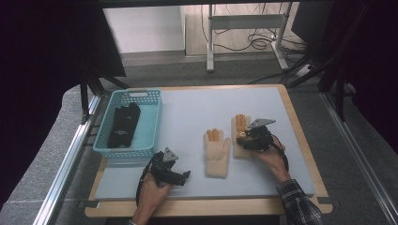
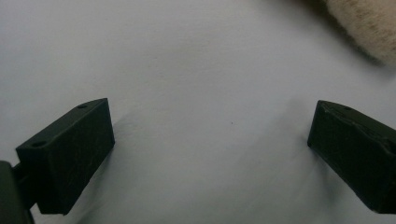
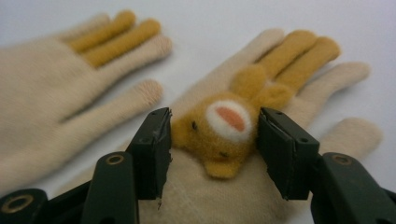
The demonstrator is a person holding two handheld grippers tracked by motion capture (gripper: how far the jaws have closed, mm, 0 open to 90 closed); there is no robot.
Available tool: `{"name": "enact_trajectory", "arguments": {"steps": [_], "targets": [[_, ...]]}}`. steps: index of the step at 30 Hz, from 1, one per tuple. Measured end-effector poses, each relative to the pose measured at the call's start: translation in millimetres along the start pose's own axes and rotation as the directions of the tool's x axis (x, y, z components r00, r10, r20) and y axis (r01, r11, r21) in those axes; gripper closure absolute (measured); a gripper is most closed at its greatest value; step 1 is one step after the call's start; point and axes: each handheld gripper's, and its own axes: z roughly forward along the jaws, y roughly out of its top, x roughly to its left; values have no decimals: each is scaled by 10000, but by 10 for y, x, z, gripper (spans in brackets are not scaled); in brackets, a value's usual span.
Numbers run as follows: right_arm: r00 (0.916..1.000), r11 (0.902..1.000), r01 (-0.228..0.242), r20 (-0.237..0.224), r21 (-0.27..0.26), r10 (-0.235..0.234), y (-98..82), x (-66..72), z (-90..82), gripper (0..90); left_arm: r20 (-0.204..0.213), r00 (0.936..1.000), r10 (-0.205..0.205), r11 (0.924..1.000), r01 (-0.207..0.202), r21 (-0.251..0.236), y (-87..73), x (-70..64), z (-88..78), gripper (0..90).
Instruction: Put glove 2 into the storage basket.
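Fingers (image 3: 161, 144) astride bear face (image 3: 222, 133), glove (image 3: 280, 84) mid-mat, clear margins

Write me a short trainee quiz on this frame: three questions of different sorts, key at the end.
1. True or false: the right gripper is shut on a black glove.
2. Multiple choice: the black fabric item lies A) on the white mat, B) in the turquoise plastic basket, C) under the left gripper.
3. Fill in: the two cream knitted gloves with orange fingers lie ___ on the mat.

Key: 1 false, its jaws flank the orange animal face on the right-hand glove; 2 B; 3 side by side.
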Motion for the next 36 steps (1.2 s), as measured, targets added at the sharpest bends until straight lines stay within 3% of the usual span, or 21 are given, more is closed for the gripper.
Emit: {"name": "enact_trajectory", "arguments": {"steps": [2,3,4,7,13,17,20,25,27,31,32,33,36], "targets": [[10000,10000,79,42,44,-79,-16,3,31,449,-1,10000,-1,10000,1,-2,0,0,0,8],[9999,9999,121,108,28,-122,-35,1,50,498,-9,10000,-1,10000,1,-11,0,0,1,8],[9998,9999,-164,122,-34,165,-48,-13,41,558,-9,10000,-2,10000,2,-12,0,0,1,8],[9993,9994,-351,146,-61,352,-45,-15,4,605,-9,10000,-2,10000,2,-12,0,0,1,8],[9984,9986,-478,292,-237,485,2,38,-137,613,-8,10000,-6,10000,6,-10,0,-1,1,8],[9983,9965,-570,89,-611,576,69,106,-312,613,-1,10000,-4,10000,4,5,0,-1,0,8],[9988,9952,-472,-130,-857,462,145,234,-486,613,-7,10000,-3,10000,3,-8,0,-1,1,8],[9989,9949,-213,-441,-989,170,218,418,-633,613,-17,10000,-15,10000,15,-29,0,-2,2,8],[9972,9947,6,-739,-1026,-83,269,566,-684,613,-18,10000,3,10000,-4,-28,0,0,2,8],[9934,9948,310,-1067,-969,-414,324,741,-660,612,-20,10000,7,10000,-7,-28,0,0,2,8],[9908,9945,550,-1188,-887,-653,354,838,-603,612,-18,10000,6,10000,-6,-27,0,0,2,8],[9908,9945,550,-1188,-887,-653,354,838,-603,612,-18,10000,6,10000,-6,-27,0,0,2,8],[9854,9939,902,-1389,-639,-983,394,986,-415,611,-19,10000,8,10000,-9,-29,0,0,2,8]]}}
